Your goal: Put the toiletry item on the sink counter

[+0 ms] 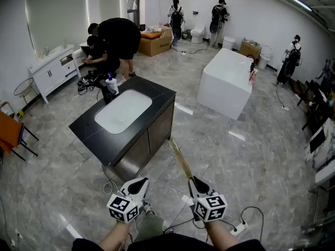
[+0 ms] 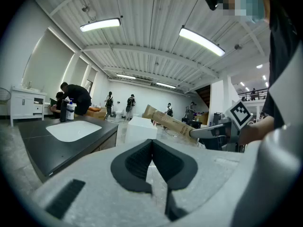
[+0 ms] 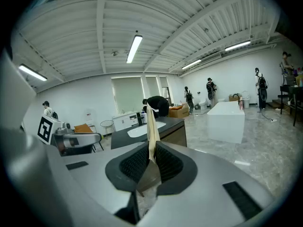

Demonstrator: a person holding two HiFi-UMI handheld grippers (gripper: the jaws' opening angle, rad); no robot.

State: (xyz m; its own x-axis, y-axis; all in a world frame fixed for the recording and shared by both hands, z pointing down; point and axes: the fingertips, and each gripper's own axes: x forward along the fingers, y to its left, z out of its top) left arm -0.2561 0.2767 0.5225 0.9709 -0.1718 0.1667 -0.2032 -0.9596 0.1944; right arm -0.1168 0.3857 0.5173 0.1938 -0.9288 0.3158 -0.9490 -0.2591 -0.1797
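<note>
Right gripper [image 1: 199,185] clamped on tan toiletry tube [image 1: 180,159], tube pointing 11 o'clock toward black sink counter [image 1: 157,95], not on it. Left gripper [image 1: 137,185] at its 9 o'clock, jaws together, empty.

Head view steeply down; gripper views low toward shared sink counter [image 1: 86,133]

Grey marble floor [image 1: 235,161], white walls [image 1: 261,12]
</note>
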